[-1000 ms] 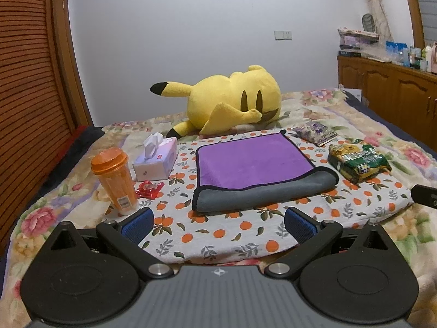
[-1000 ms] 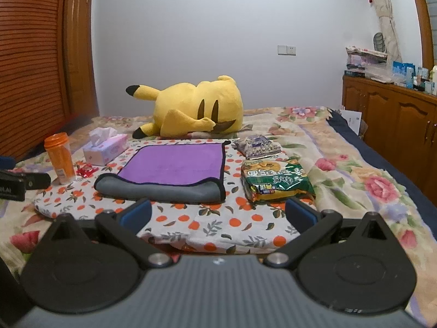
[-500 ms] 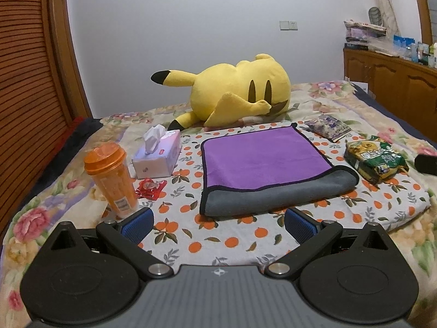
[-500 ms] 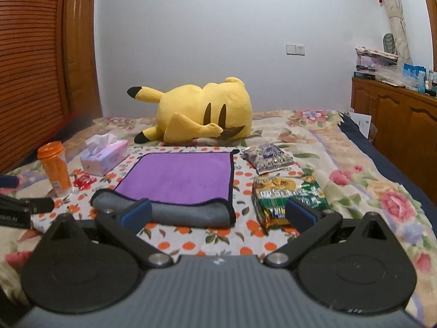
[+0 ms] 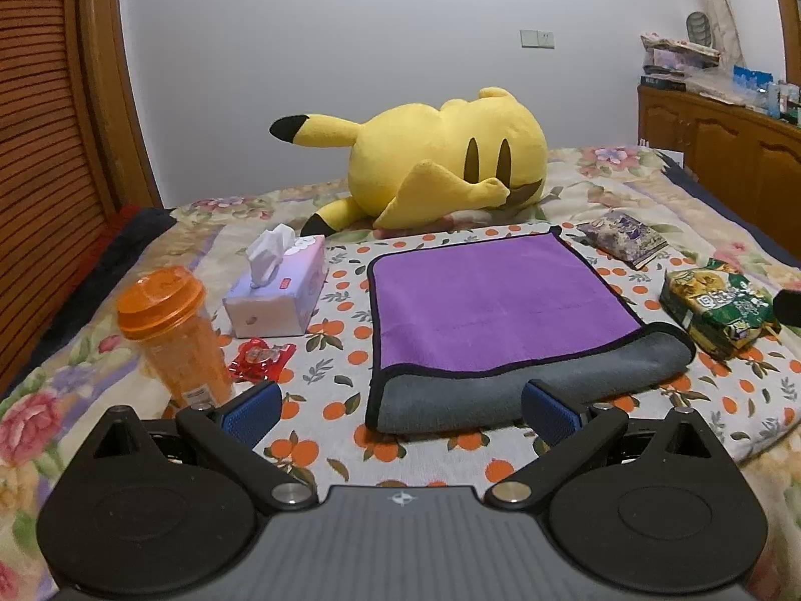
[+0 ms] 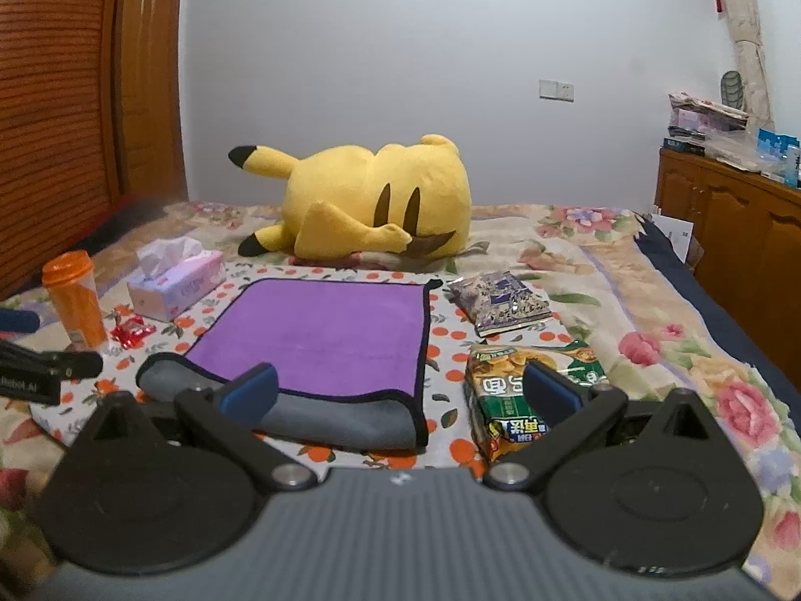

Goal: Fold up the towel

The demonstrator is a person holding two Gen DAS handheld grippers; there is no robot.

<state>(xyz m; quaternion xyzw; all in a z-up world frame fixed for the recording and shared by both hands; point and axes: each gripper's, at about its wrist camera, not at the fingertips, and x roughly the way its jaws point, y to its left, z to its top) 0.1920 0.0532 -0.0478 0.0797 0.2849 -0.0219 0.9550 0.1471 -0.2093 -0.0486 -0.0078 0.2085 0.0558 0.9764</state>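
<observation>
Purple towel (image 5: 500, 310) folded once on orange-print cloth (image 5: 340, 456); left gripper (image 5: 400, 408) and right gripper (image 6: 400, 393) both spread, empty.

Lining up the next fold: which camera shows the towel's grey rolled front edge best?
Left wrist: the purple-and-grey microfibre towel's whole rolled edge shows between the tool fingers. Right wrist: a finger hides part of it.

Item count on the bed: one towel (image 5: 500, 320), one yellow plush toy (image 5: 445, 160), one tissue box (image 5: 275, 295), one orange bottle (image 5: 172, 335), one red wrapper (image 5: 260, 358), two snack packets: one green (image 5: 718, 310), one purple (image 5: 623, 238).
</observation>
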